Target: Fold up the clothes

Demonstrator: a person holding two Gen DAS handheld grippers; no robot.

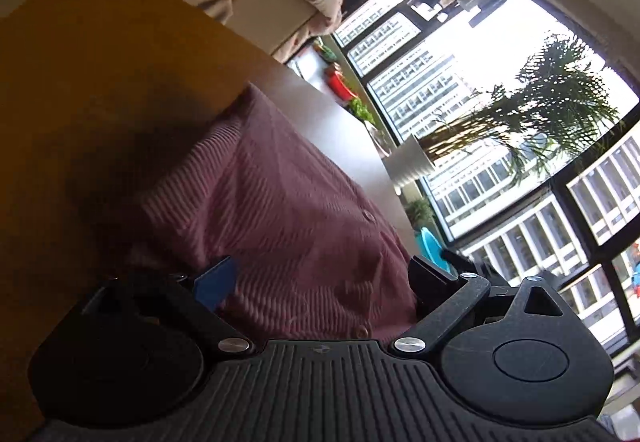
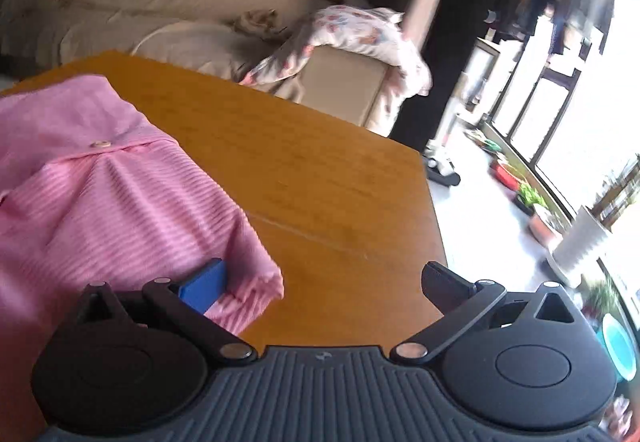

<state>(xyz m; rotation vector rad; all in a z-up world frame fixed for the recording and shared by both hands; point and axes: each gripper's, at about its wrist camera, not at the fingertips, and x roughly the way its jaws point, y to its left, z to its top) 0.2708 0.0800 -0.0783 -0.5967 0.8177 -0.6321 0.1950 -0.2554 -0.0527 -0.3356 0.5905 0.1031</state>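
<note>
A pink ribbed cardigan with buttons (image 1: 288, 218) lies on the wooden table (image 1: 100, 90). In the left wrist view my left gripper (image 1: 320, 282) is open, its jaws wide apart with the cardigan's cloth lying between them. In the right wrist view the same cardigan (image 2: 100, 194) lies at the left on the table (image 2: 304, 170). My right gripper (image 2: 324, 282) is open; its left finger (image 2: 204, 288) rests against the cardigan's near corner, its right finger over bare wood.
A beige sofa (image 2: 160, 6) with yellow cushions and a flowered blanket (image 2: 360, 30) stands behind the table. Large windows (image 1: 500, 102), a white planter with a palm (image 1: 408, 162) and floor plants (image 2: 528, 198) are to the right. The table's right edge (image 2: 436, 210) is near.
</note>
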